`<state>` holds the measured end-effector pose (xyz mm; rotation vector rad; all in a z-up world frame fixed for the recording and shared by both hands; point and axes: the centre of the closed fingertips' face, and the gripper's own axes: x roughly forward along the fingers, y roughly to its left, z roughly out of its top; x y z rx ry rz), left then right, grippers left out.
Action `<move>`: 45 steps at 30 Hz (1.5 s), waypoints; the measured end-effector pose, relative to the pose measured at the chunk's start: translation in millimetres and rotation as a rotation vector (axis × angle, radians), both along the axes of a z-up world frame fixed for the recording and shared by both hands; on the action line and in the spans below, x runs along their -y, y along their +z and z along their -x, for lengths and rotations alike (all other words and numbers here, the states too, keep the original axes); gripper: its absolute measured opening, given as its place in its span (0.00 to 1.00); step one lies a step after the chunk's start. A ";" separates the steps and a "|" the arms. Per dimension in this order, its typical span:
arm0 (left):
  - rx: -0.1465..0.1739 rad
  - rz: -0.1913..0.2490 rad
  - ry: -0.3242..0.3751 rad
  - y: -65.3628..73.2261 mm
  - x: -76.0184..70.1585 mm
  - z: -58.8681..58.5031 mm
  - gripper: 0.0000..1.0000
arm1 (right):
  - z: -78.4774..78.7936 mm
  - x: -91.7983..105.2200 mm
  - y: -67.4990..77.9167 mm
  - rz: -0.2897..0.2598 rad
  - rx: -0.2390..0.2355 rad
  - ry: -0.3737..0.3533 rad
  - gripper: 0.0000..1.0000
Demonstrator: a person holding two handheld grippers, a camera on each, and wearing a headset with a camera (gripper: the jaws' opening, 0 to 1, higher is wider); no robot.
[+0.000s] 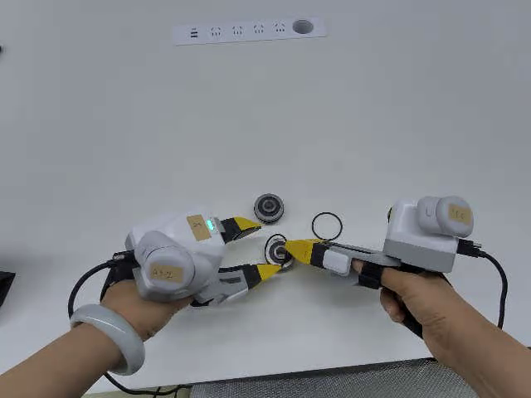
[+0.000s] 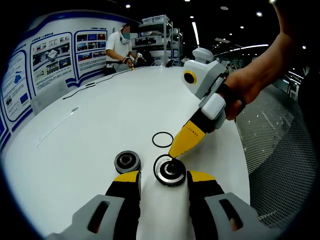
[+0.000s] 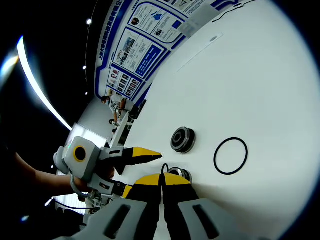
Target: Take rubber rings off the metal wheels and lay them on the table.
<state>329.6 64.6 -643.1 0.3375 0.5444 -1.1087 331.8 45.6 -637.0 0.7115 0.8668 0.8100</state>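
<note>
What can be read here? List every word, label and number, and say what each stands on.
Tan stickers on the left gripper: handwritten, too blurred to read.
Tan sticker on the right gripper: too blurred to read.
Print on the right gripper's yellow fingers: too small to read.
Wall posters: too small to read.
Power strip: marks only, unreadable.
Nothing here reads clearly.

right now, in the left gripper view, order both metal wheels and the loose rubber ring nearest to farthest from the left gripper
1. Silver metal wheel, between the left gripper's fingers.
2. Dark metal wheel, just beyond one finger's tip, on the view's left.
3. Thin black rubber ring, farthest ahead, lying loose.
</note>
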 end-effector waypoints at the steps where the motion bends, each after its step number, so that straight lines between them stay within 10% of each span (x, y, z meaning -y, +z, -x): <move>1: 0.000 0.000 0.001 -0.3 -0.5 -0.2 0.40 | 0.1 -0.1 0.1 -0.001 0.000 0.000 0.02; 45: -0.023 -0.020 0.096 -9.6 -29.9 -3.6 0.53 | -30.4 65.3 -1.8 0.020 -0.001 -0.201 0.02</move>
